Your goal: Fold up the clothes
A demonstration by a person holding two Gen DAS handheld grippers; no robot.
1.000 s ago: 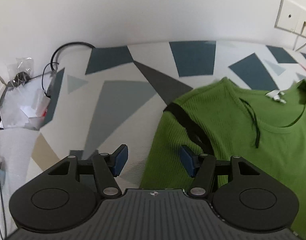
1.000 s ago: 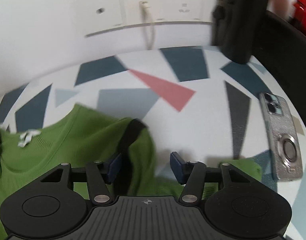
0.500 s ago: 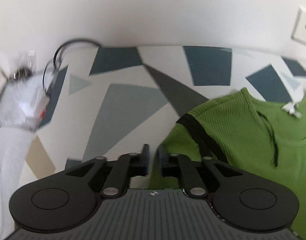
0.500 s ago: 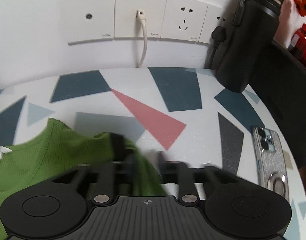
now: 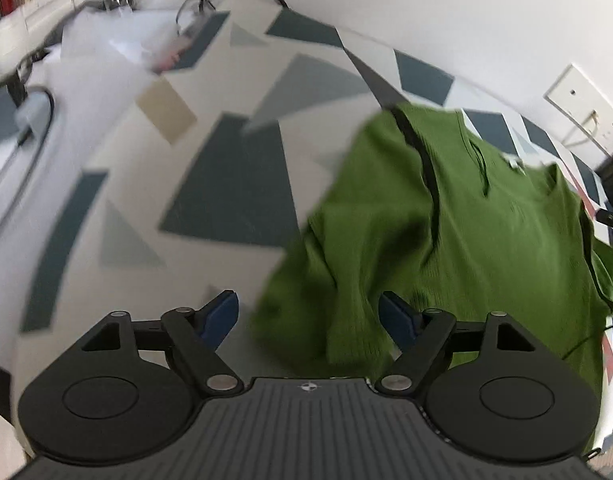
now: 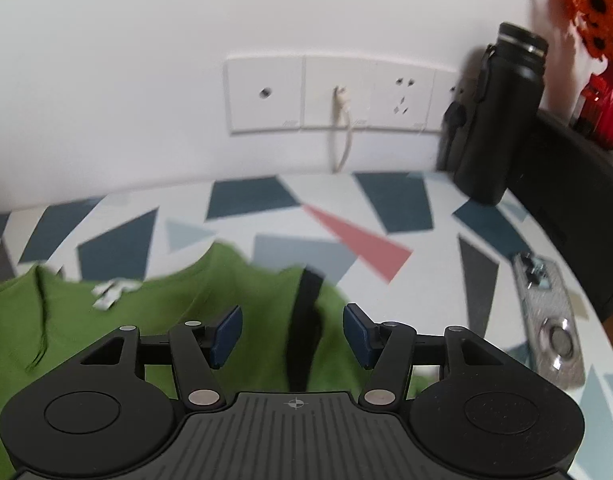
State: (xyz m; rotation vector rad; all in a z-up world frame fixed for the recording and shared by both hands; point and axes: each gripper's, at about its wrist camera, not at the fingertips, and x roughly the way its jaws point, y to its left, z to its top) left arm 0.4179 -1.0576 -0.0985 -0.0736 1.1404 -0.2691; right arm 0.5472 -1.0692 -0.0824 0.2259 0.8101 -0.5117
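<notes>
Over the patterned table (image 6: 386, 200), both the left gripper (image 5: 308, 314) and right gripper (image 6: 292, 334) are opening, releasing the green ribbed top (image 5: 486, 240); next, regrasp an edge.

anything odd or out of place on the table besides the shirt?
Mostly the phone: it lies on the patterned table right of the green shirt, inside the folding area. The black bottle stands upright at the wall. Nothing spilled or visibly damaged.
</notes>
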